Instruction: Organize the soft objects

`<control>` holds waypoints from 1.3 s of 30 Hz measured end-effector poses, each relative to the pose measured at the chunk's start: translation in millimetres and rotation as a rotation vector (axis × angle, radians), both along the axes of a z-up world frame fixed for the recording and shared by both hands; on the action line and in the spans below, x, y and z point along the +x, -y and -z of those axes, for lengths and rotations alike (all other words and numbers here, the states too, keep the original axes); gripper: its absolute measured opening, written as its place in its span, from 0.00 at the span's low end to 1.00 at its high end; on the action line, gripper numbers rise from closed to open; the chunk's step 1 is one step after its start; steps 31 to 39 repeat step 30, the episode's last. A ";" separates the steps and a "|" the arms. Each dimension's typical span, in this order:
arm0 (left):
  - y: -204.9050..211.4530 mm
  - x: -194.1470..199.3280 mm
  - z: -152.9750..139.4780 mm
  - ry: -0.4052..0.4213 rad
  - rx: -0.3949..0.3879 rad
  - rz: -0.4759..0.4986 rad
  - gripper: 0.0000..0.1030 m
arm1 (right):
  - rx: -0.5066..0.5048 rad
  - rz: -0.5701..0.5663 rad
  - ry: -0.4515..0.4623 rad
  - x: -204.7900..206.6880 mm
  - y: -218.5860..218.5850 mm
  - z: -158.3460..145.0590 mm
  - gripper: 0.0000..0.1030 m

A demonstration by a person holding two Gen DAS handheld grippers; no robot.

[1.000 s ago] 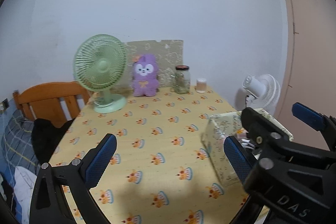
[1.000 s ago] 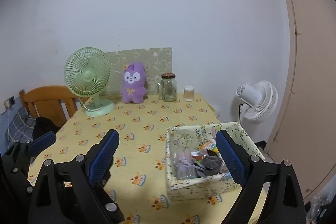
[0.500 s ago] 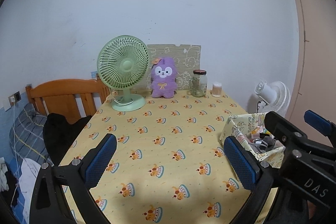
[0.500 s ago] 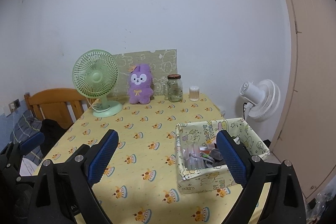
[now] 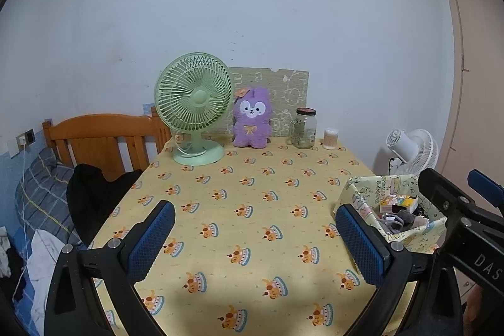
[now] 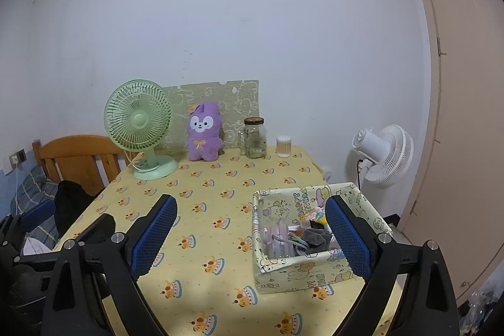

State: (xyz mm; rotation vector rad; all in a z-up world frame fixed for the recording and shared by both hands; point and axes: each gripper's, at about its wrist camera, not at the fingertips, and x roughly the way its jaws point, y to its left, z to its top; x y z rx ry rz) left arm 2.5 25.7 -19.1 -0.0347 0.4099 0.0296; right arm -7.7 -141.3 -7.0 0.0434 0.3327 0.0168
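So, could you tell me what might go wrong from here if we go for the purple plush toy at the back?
The purple plush toy sits between the green fan and the glass jar, so a wide-open right gripper might knock the jar over.

The patterned box stands near the table's right edge; a nudge could push it off.

It already holds clutter, so the plush may not fit.

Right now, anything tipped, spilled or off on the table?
Nothing stands out. The green fan, purple plush, jar and small cup stand upright along the wall. The patterned box sits flat near the right edge, its contents jumbled but inside. Both the left tool and right tool are open and hold nothing.
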 end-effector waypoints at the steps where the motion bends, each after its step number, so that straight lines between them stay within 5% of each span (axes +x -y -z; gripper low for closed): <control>1: -0.4 0.2 0.1 0.000 0.001 -0.003 1.00 | -0.001 0.001 -0.001 -0.2 0.3 0.3 0.94; 39: -2.8 8.3 6.9 -0.012 0.009 -0.025 1.00 | 0.005 0.014 -0.052 11.2 5.7 15.1 0.95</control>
